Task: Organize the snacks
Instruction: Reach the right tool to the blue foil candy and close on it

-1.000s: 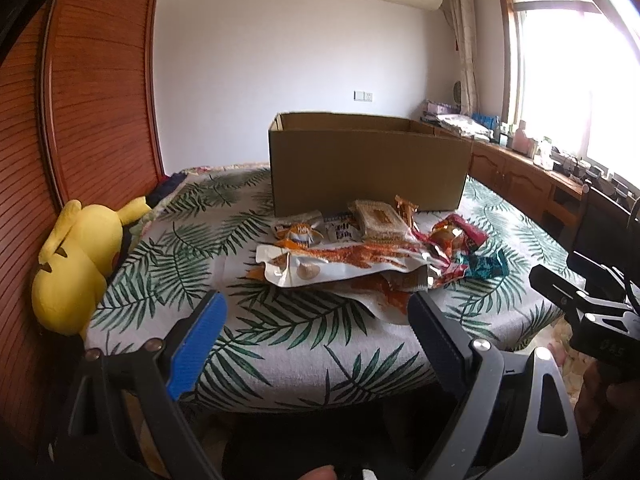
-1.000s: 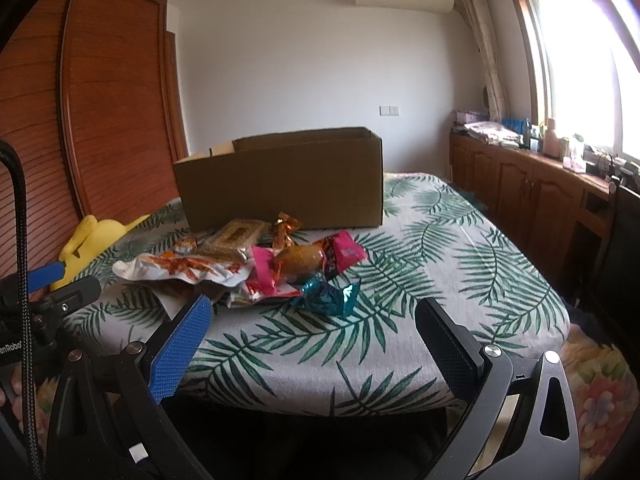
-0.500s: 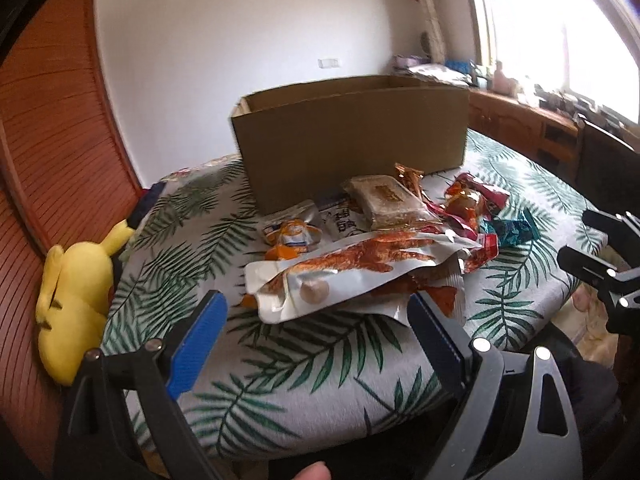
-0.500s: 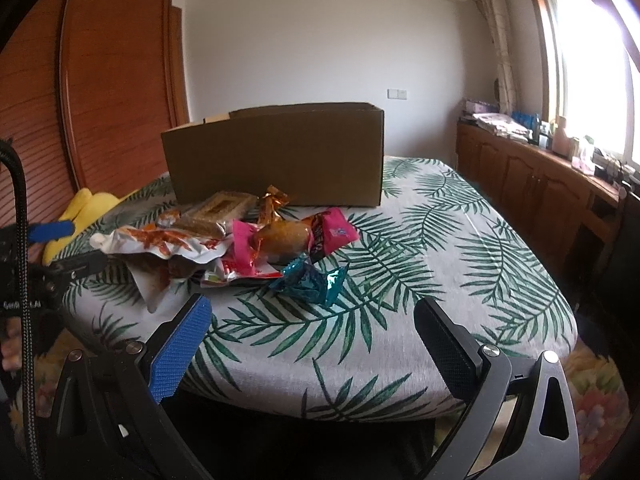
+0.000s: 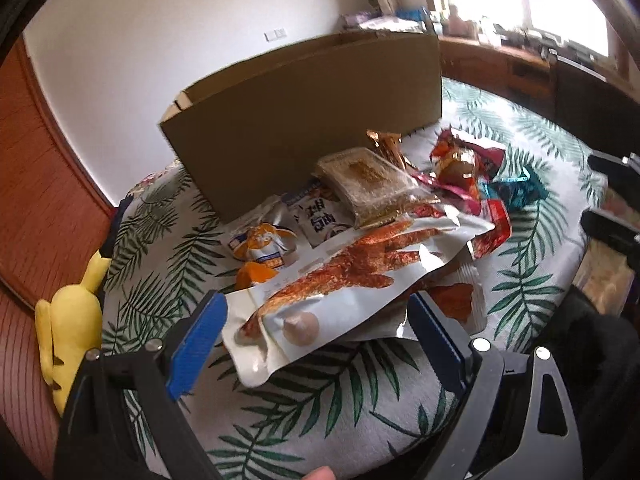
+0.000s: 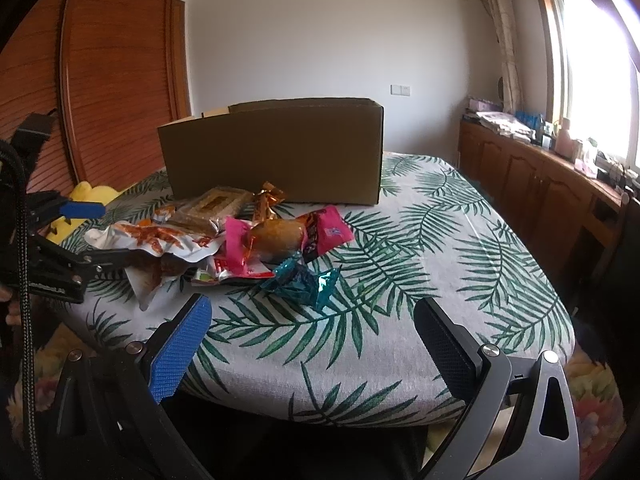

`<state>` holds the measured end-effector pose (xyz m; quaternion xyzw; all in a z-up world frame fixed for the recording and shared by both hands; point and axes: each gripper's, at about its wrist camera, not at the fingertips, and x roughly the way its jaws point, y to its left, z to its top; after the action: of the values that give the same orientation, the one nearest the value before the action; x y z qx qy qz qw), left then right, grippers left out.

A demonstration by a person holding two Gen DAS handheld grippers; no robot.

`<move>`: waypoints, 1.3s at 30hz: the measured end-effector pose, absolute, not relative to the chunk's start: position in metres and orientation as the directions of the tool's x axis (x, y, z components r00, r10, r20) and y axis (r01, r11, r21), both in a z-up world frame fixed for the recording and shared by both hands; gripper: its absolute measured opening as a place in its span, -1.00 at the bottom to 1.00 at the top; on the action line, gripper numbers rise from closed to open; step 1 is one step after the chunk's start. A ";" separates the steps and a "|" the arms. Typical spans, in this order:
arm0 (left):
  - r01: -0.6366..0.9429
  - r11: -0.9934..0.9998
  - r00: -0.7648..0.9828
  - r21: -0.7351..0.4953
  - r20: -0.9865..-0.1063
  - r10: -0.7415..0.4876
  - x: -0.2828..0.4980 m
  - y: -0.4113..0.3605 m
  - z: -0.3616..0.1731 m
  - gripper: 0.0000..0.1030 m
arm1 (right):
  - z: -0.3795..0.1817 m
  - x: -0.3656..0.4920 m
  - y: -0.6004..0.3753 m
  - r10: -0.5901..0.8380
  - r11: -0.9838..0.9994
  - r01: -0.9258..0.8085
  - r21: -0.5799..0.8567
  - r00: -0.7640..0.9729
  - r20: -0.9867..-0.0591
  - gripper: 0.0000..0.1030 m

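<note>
A heap of snack packets lies on the leaf-print table (image 5: 320,408) in front of an open cardboard box (image 5: 304,120). Nearest is a long white packet with an orange-red picture (image 5: 340,280); its near end lies between the wide-apart fingers of my open left gripper (image 5: 316,340). Behind it are a clear tray of brown biscuits (image 5: 372,180), small white and orange packets (image 5: 264,244), a pink packet (image 6: 324,232) and a teal wrapped sweet (image 6: 300,280). My right gripper (image 6: 312,344) hangs open at the table's near edge, short of the teal sweet, holding nothing.
A yellow plush toy (image 5: 68,324) lies off the table's left side by a wooden sliding door (image 6: 120,72). Wooden cabinets (image 6: 532,184) with clutter line the right wall under a bright window. Bare cloth (image 6: 460,248) spreads right of the heap.
Both grippers have moved in toward the table. The left one has come down and forward until the long white packet's end lies between its fingers. Both stay open.
</note>
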<state>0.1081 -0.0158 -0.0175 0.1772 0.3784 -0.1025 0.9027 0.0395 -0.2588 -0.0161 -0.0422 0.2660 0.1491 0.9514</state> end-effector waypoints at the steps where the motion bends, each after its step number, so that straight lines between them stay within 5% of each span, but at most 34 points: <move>1: 0.329 0.912 0.686 0.247 -0.726 -0.051 0.110 -0.018 -0.019 0.80 | -0.015 0.040 -0.259 0.261 0.952 -0.306 -0.001 0.815 -0.518 0.99; 9: 0.353 0.906 0.667 0.233 -0.742 -0.069 0.127 -0.024 -0.022 0.76 | -0.014 0.049 -0.261 0.267 0.948 -0.320 -0.010 0.809 -0.524 0.99; 24: 0.440 0.891 0.643 0.116 -0.733 -0.222 0.130 -0.028 -0.004 -0.57 | -0.017 0.104 -0.247 0.389 0.844 -0.536 -0.011 0.627 -0.676 0.61; 28: 0.439 0.898 0.610 0.037 -0.745 -0.268 0.139 -0.017 -0.001 -0.59 | -0.015 0.112 -0.237 0.428 0.793 -0.609 -0.002 0.560 -0.709 0.15; 39: 0.461 0.887 0.554 0.030 -0.790 -0.262 0.153 -0.017 -0.011 -0.18 | -0.025 0.121 -0.228 0.377 0.734 -0.677 -0.057 0.476 -0.795 0.05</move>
<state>0.1531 -0.0166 -0.0115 0.1174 0.4245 -0.2068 0.8737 0.1209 -0.2278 -0.0247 -0.1854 0.4043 0.3139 0.8388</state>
